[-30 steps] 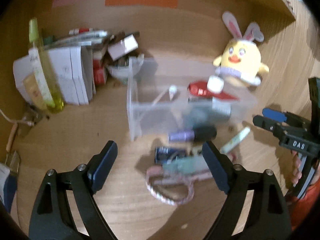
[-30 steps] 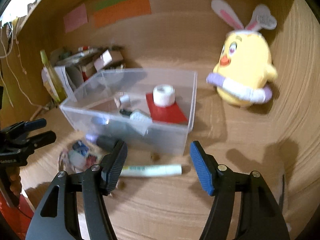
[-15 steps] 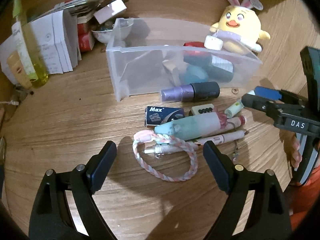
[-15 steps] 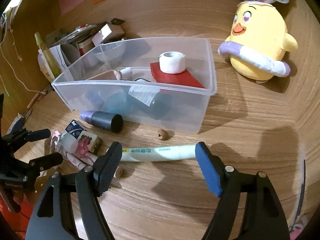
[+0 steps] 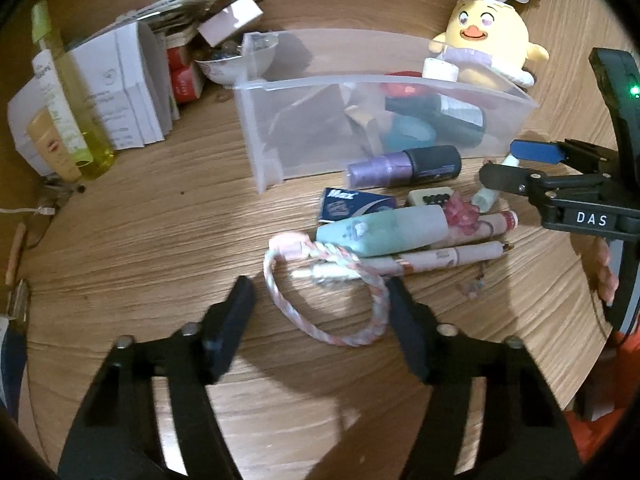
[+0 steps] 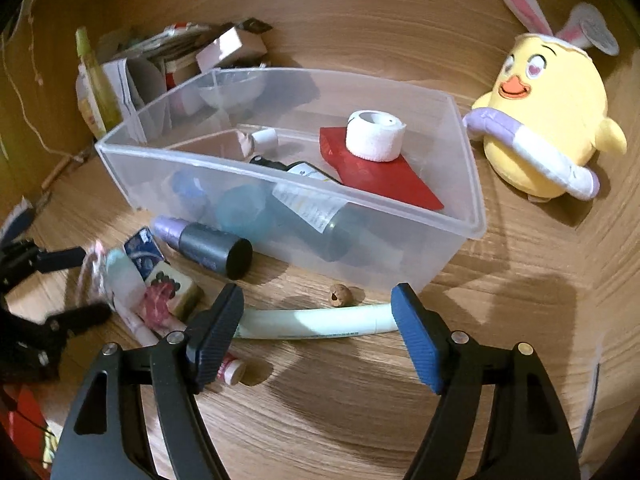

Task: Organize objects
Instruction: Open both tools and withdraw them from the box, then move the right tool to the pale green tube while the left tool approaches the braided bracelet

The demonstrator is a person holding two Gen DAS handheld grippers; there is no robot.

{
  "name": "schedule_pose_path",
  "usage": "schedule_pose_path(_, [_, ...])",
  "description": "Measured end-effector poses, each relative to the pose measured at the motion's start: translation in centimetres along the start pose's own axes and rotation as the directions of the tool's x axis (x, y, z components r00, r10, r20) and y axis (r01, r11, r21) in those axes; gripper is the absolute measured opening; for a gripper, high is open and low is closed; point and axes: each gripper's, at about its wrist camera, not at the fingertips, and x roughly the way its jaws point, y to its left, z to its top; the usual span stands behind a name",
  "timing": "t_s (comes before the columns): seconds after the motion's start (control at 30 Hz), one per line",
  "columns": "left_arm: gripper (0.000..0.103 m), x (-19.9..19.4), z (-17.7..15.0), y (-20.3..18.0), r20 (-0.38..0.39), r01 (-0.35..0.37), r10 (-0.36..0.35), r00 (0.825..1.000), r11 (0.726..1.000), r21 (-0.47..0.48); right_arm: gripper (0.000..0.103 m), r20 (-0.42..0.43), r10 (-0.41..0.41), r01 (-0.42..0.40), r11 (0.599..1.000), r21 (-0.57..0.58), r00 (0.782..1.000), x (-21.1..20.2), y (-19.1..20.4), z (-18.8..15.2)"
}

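Note:
A clear plastic bin (image 5: 304, 92) (image 6: 472, 184) stands on the wooden table and holds a red packet, a white tape roll (image 6: 375, 134) and bottles. In front of it lie a purple-and-black tube (image 5: 404, 166), a blue Max box (image 5: 354, 204), a mint bottle (image 5: 380, 230), pens and a pink braided cord (image 5: 332, 292). My left gripper (image 5: 322, 320) is open, its jaws on either side of the cord loop. My right gripper (image 6: 318, 330) is open, its jaws at the two ends of a pale green tube (image 6: 312, 322); it also shows in the left wrist view (image 5: 516, 164).
A yellow chick plush with rabbit ears (image 5: 486, 40) (image 6: 548, 140) sits right of the bin. Boxes, papers, a bowl (image 5: 236, 60) and a yellow-green bottle (image 5: 68, 108) crowd the back left. A small brown bead (image 6: 340, 295) lies by the green tube.
Both grippers have moved down and closer to the table. The left now straddles the braided cord; the right now straddles the pale green tube. Both stay open.

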Motion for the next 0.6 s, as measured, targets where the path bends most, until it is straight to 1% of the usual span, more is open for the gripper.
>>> schedule_pose_path(0.03, [0.056, -0.2, -0.1, 0.2, 0.002, 0.004, -0.004, 1.000, 1.000, -0.006, 0.074, -0.008, -0.003, 0.003, 1.000, -0.008, 1.000, 0.0, 0.0, 0.0])
schedule_pose_path(0.1, [0.047, -0.5, -0.3, 0.9, 0.006, 0.024, -0.024, 1.000, 0.999, -0.026, 0.074, -0.022, 0.001, -0.001, 1.000, -0.014, 1.000, -0.1, 0.0, -0.1])
schedule_pose_path(0.27, [0.034, -1.3, -1.2, 2.5, 0.015, 0.059, -0.058, 0.998, 0.995, -0.075, 0.074, -0.061, 0.026, -0.026, 1.000, 0.002, 0.998, -0.9, -0.8, -1.0])
schedule_pose_path(0.33, [0.033, -1.5, -1.4, 2.7, 0.013, 0.062, -0.061, 0.998, 0.995, -0.081, 0.074, -0.074, 0.045, -0.044, 0.999, 0.016, 0.996, -1.4, -1.2, -1.5])
schedule_pose_path(0.43, [0.033, -2.0, -1.7, 3.4, 0.015, 0.070, -0.069, 0.998, 0.994, -0.086, 0.074, -0.047, 0.071, -0.069, 0.997, 0.045, 0.996, -2.4, -1.6, -1.7])
schedule_pose_path(0.57, [0.033, -3.4, -1.0, 3.5, 0.059, 0.063, -0.058, 0.997, 0.995, -0.083, 0.073, -0.006, 0.082, -0.081, 0.994, 0.071, 0.997, -2.2, -1.4, -0.8])
schedule_pose_path(0.6, [0.035, -3.6, -0.7, 3.5, 0.069, 0.067, -0.062, 0.996, 0.994, -0.081, 0.073, -0.003, 0.086, -0.086, 0.994, 0.073, 0.996, -2.1, -1.2, -0.7])
